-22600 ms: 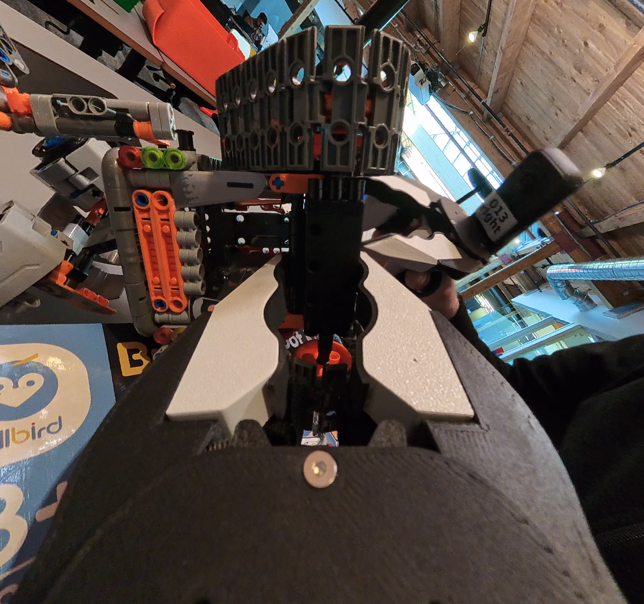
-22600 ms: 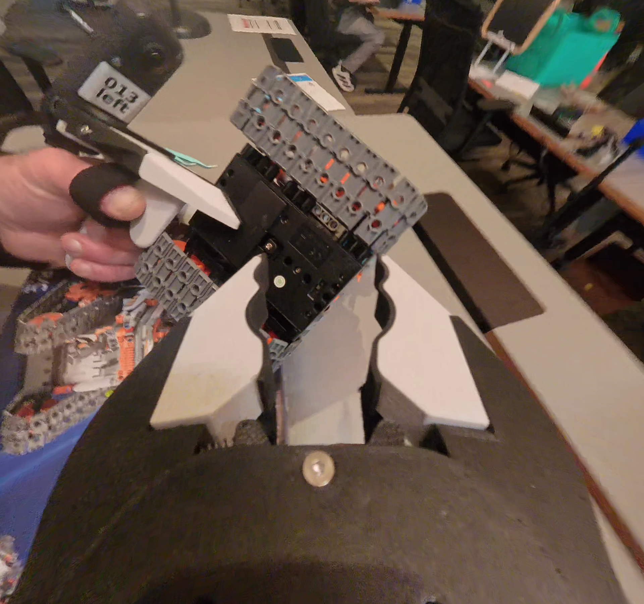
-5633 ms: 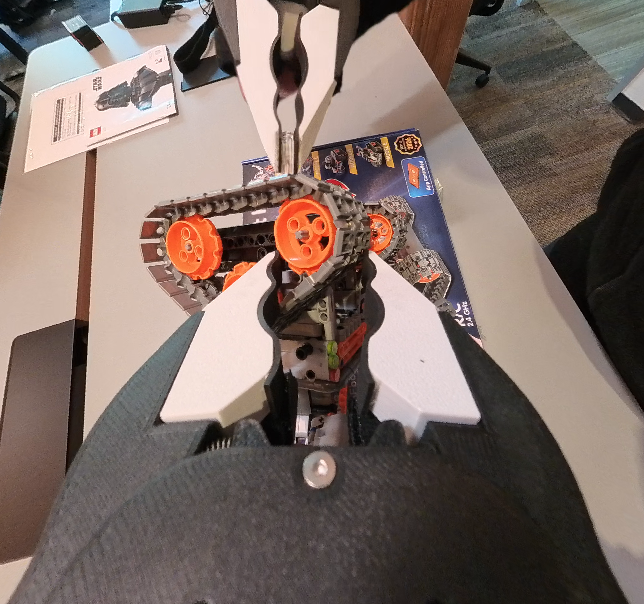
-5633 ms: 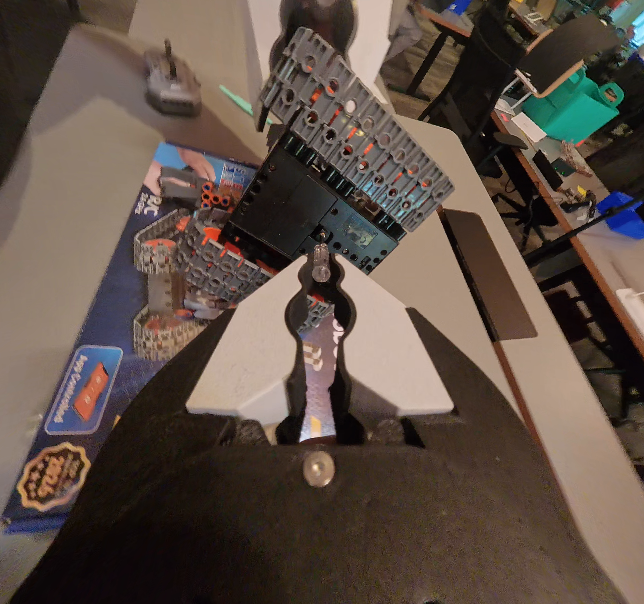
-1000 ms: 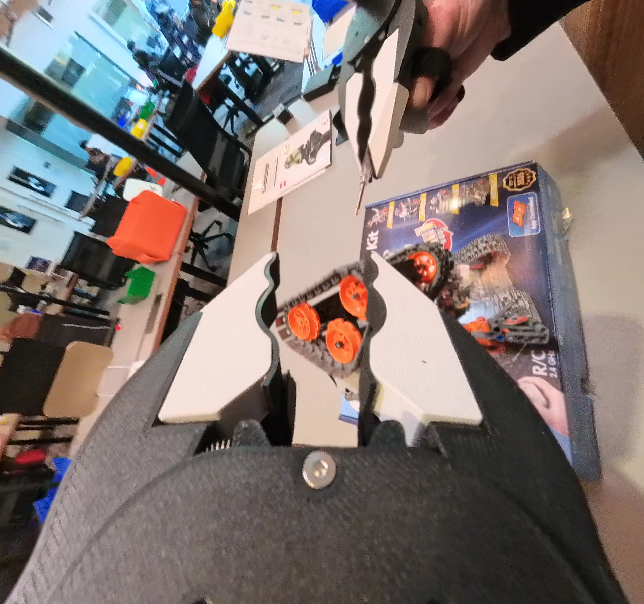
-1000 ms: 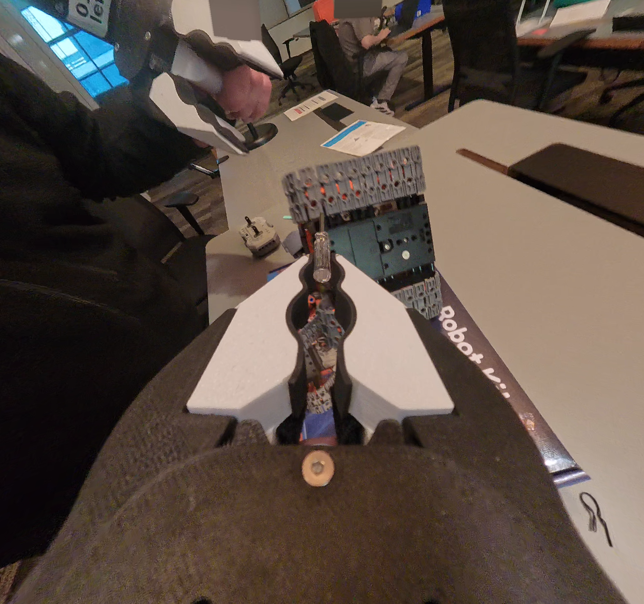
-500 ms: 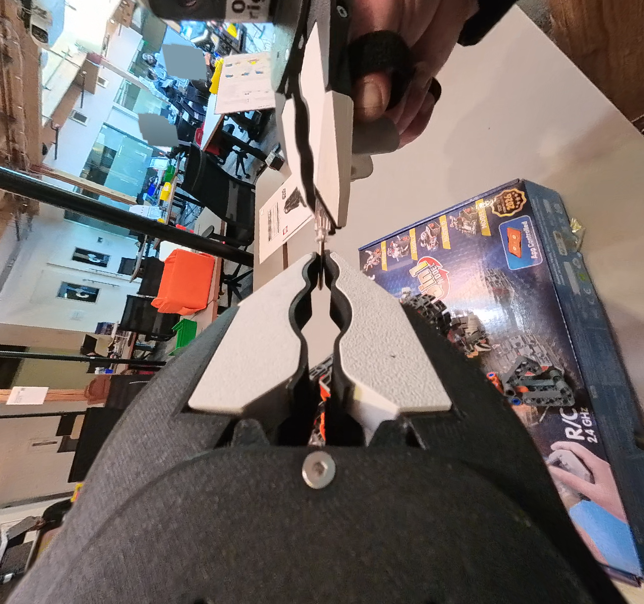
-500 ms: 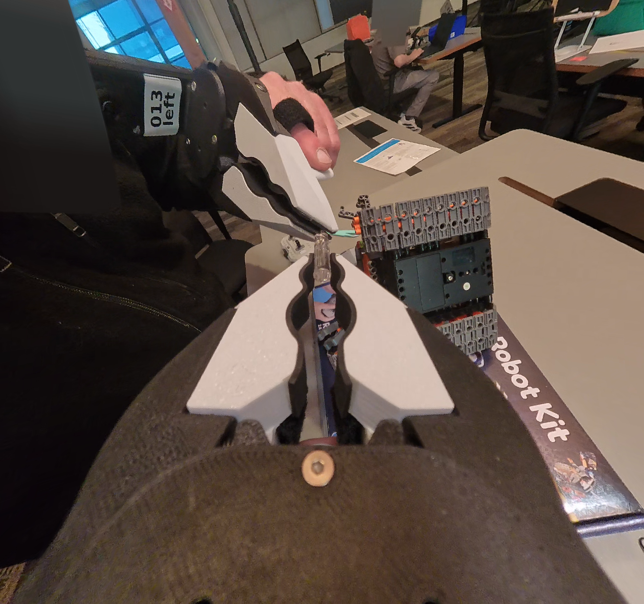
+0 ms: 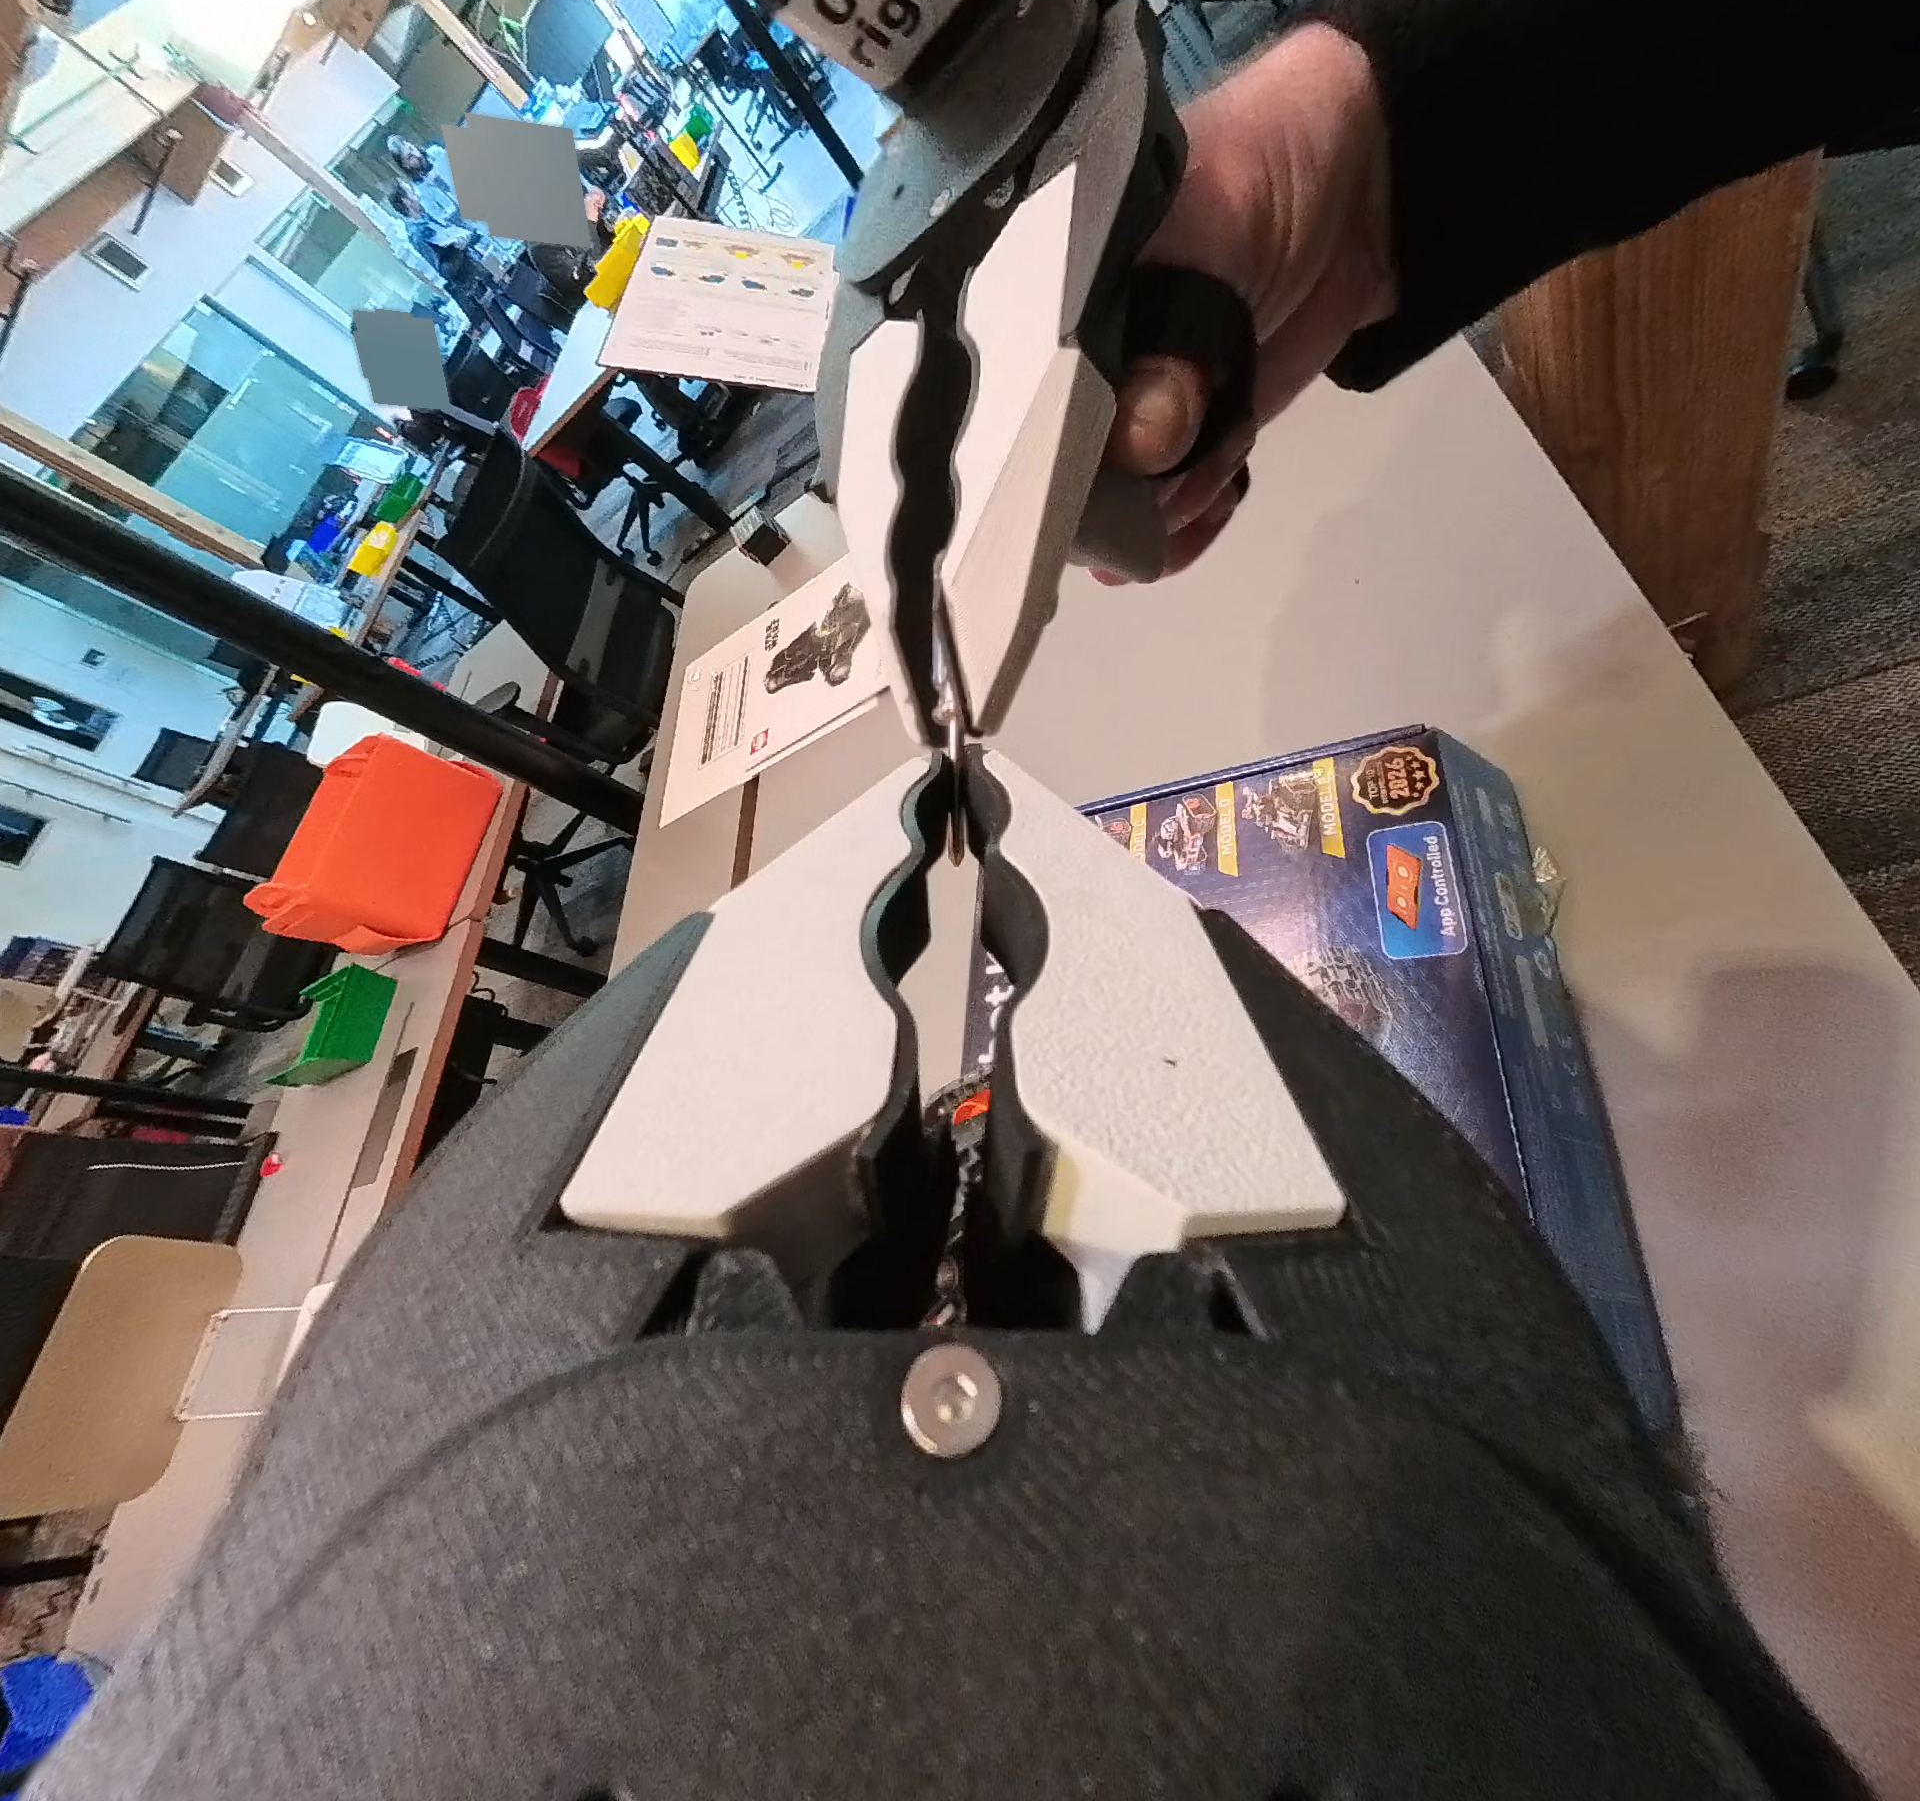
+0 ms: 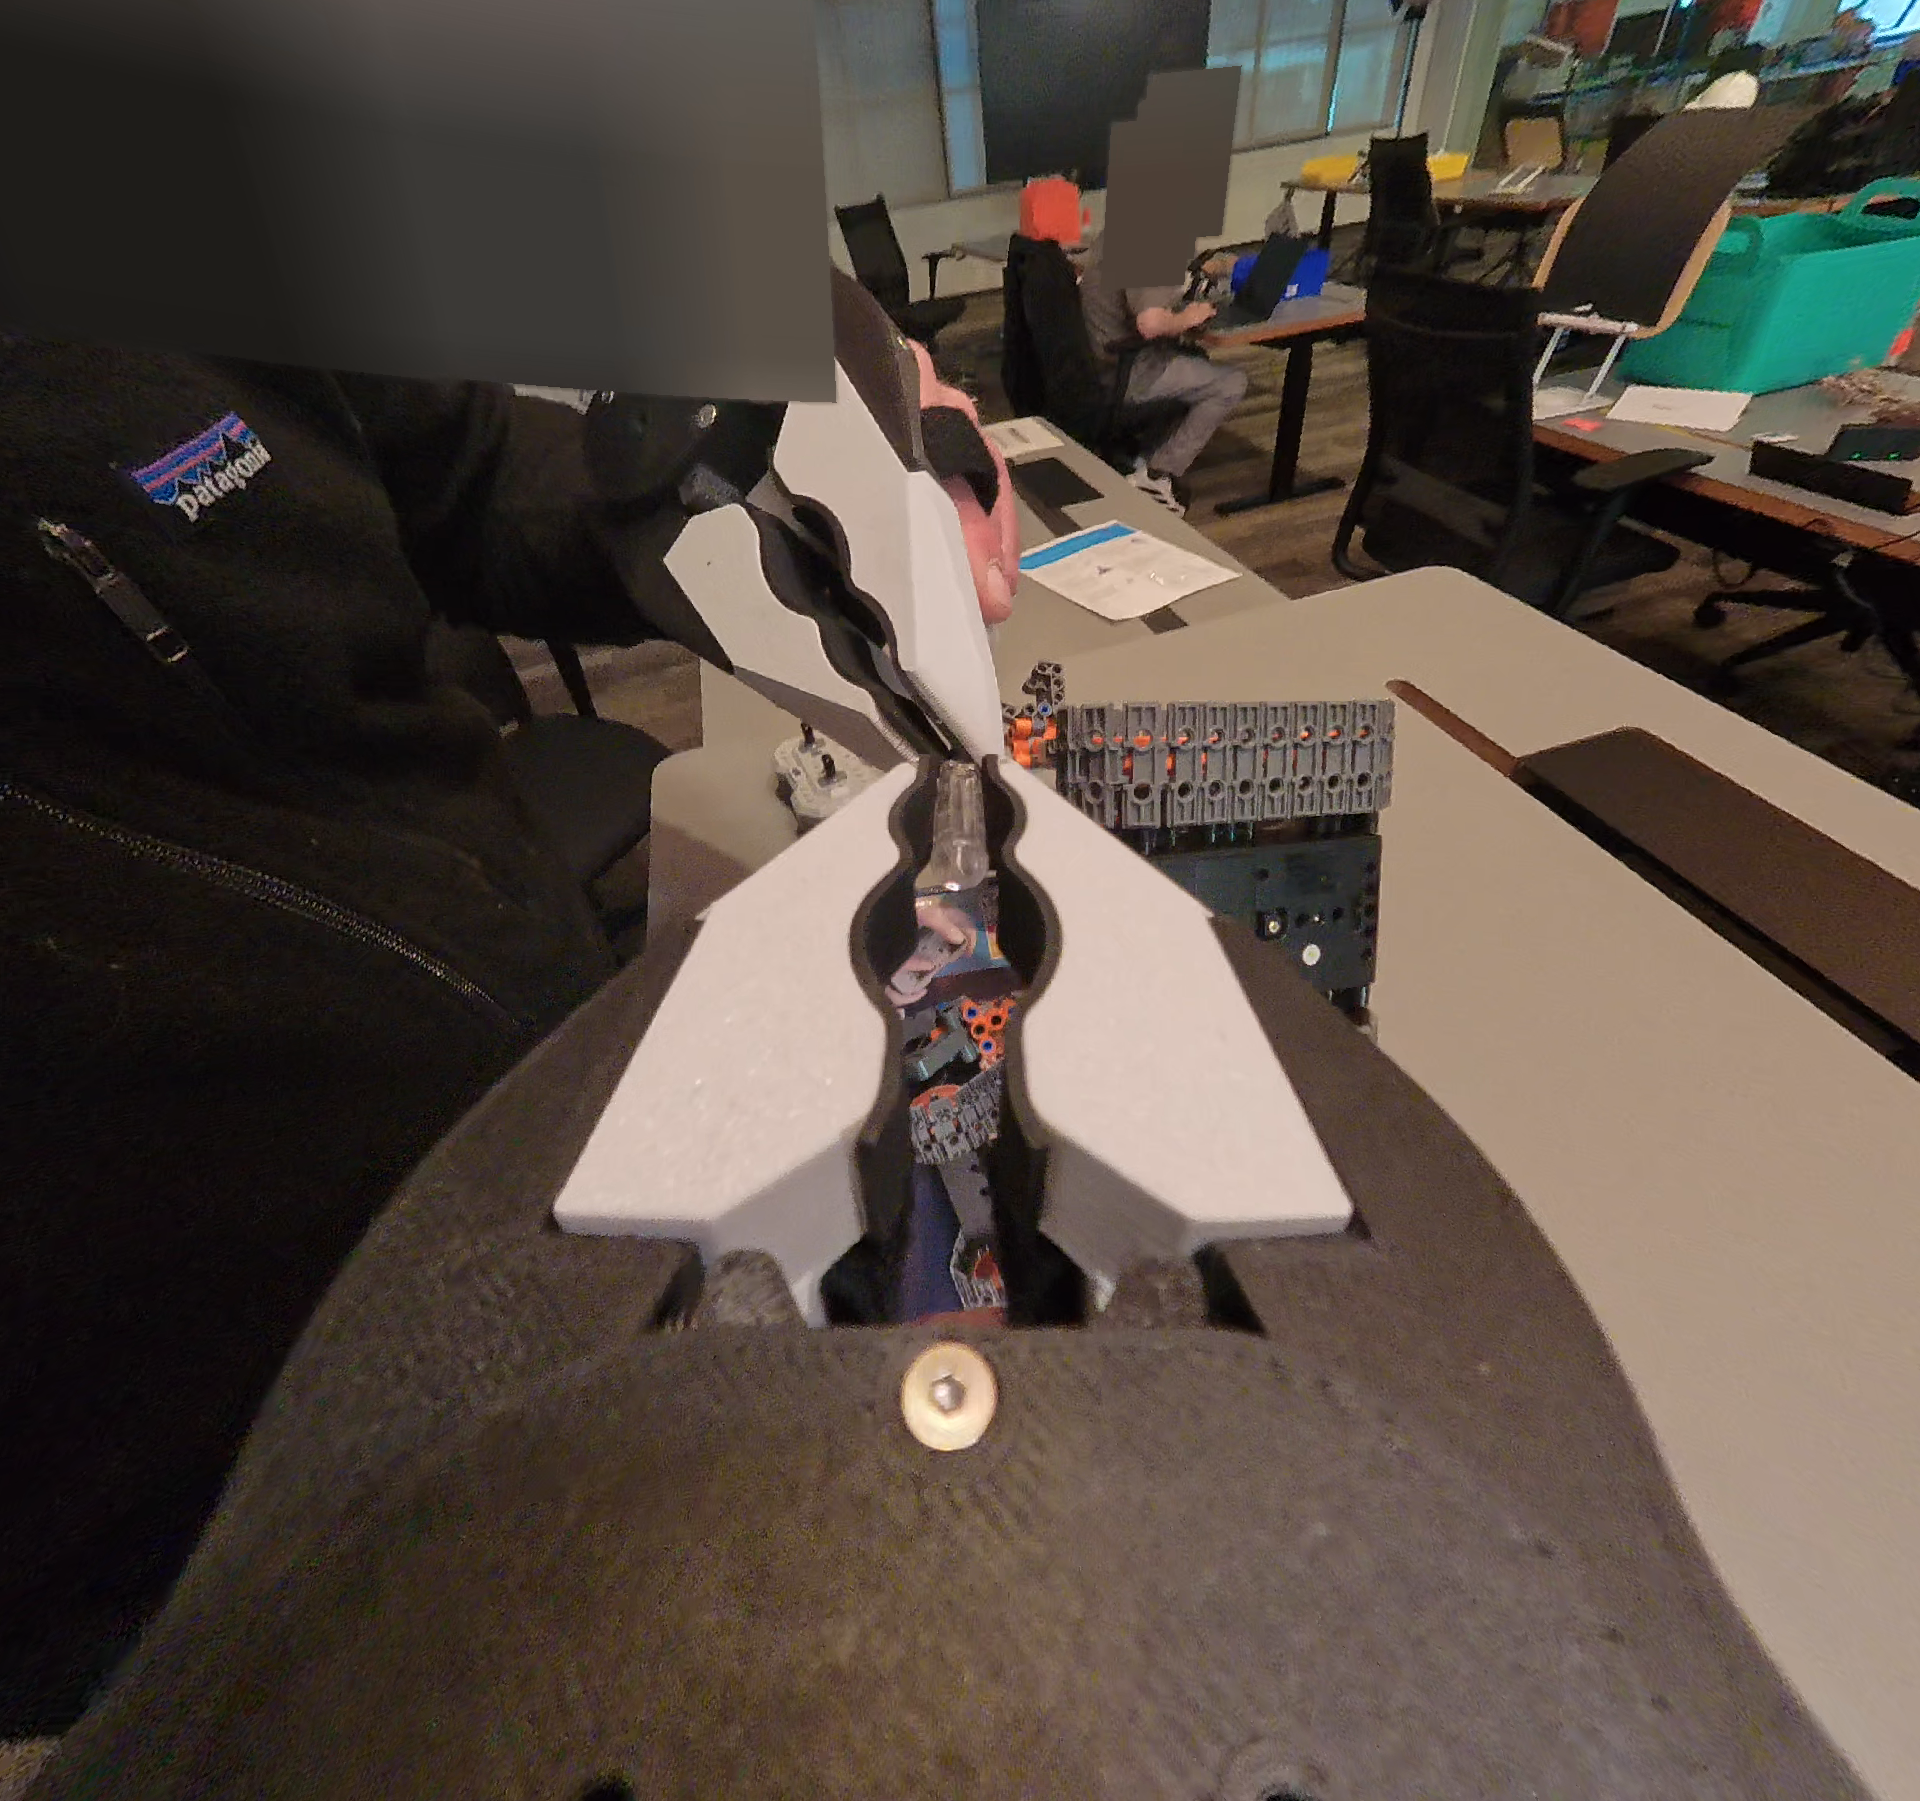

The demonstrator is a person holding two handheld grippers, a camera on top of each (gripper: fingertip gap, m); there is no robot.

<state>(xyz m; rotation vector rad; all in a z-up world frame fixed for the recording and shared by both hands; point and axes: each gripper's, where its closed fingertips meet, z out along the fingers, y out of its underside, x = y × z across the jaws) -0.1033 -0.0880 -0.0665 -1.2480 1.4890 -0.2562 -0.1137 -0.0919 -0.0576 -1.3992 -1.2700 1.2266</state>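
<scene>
My right gripper (image 10: 954, 777) is shut on the clear handle of a small screwdriver (image 10: 956, 821). In the left wrist view it (image 9: 940, 728) hangs tip down from above, held by a hand. The screwdriver's thin metal shaft (image 9: 954, 795) reaches between the fingertips of my left gripper (image 9: 956, 777), which is closed on it. The two grippers meet tip to tip; the left gripper (image 10: 940, 738) shows just beyond the handle. A tracked toy robot (image 10: 1231, 775) with grey treads and a black body stands on a blue box (image 9: 1403, 878), to the right of the grippers.
The box lies on a pale grey table (image 9: 1351, 629). An instruction booklet (image 9: 790, 691) lies beyond it. A small grey remote (image 10: 821, 775) sits behind the grippers. A dark panel (image 10: 1714, 837) is set in the table. The holder's black fleece (image 10: 260, 816) fills the left. The tips of both grippers are at nearly the same place. The tracked toy robot (image 10: 1231, 775) is about equally far from each gripper, around 12 cm.
My left gripper, open a second ago above the tracked robot, has swung up and closed on the screwdriver shaft. The right gripper has come closer, tip to tip. The robot stands on the box.
</scene>
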